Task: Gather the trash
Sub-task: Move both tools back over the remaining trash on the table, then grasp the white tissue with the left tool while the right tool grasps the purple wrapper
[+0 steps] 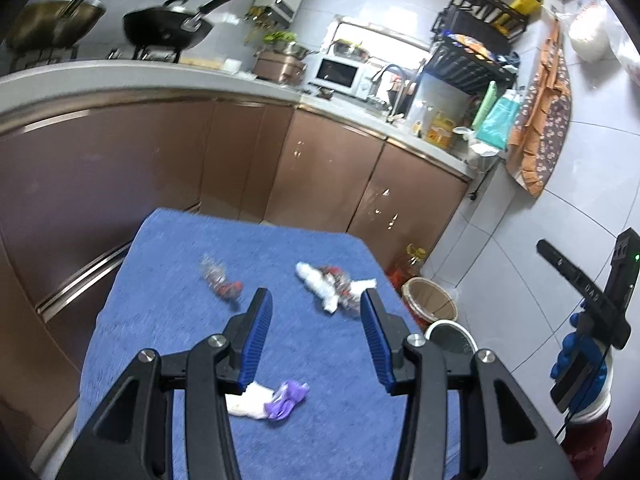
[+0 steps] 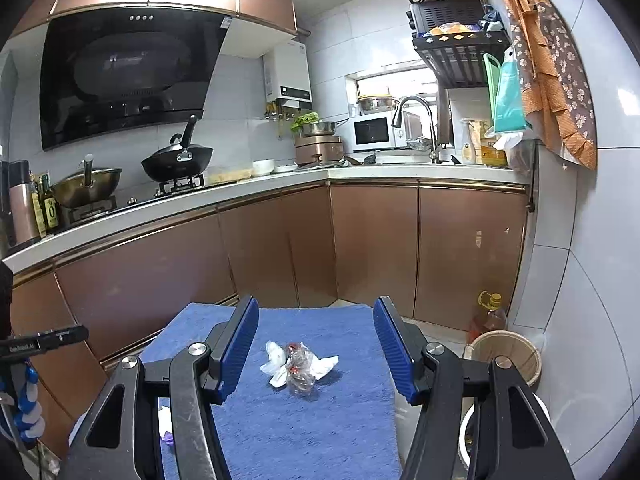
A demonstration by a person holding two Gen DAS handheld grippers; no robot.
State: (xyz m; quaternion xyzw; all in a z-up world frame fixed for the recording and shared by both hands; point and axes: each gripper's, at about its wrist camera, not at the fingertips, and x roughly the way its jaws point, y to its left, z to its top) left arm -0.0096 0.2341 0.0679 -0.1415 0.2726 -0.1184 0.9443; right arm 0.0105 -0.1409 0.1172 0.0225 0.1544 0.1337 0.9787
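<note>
A blue towel (image 1: 312, 360) covers a small table. Three bits of trash lie on it: a clear wrapper with red print (image 1: 221, 280) at the far left, a white tissue with a crumpled wrapper (image 1: 334, 285) at the far right, and a white and purple wad (image 1: 267, 399) near me. My left gripper (image 1: 316, 300) is open and empty above the towel, with the purple wad below its fingers. My right gripper (image 2: 316, 310) is open and empty, with the tissue and wrapper pile (image 2: 298, 366) ahead between its fingers. The right gripper's body (image 1: 588, 312) shows in the left wrist view.
A wooden waste bin (image 2: 506, 354) stands on the floor right of the table, also in the left view (image 1: 432, 300), with a white-rimmed bin (image 1: 450, 334) nearer. An oil bottle (image 2: 490, 314) stands behind. Brown cabinets (image 2: 360, 240) and a cluttered counter (image 2: 280, 178) lie beyond.
</note>
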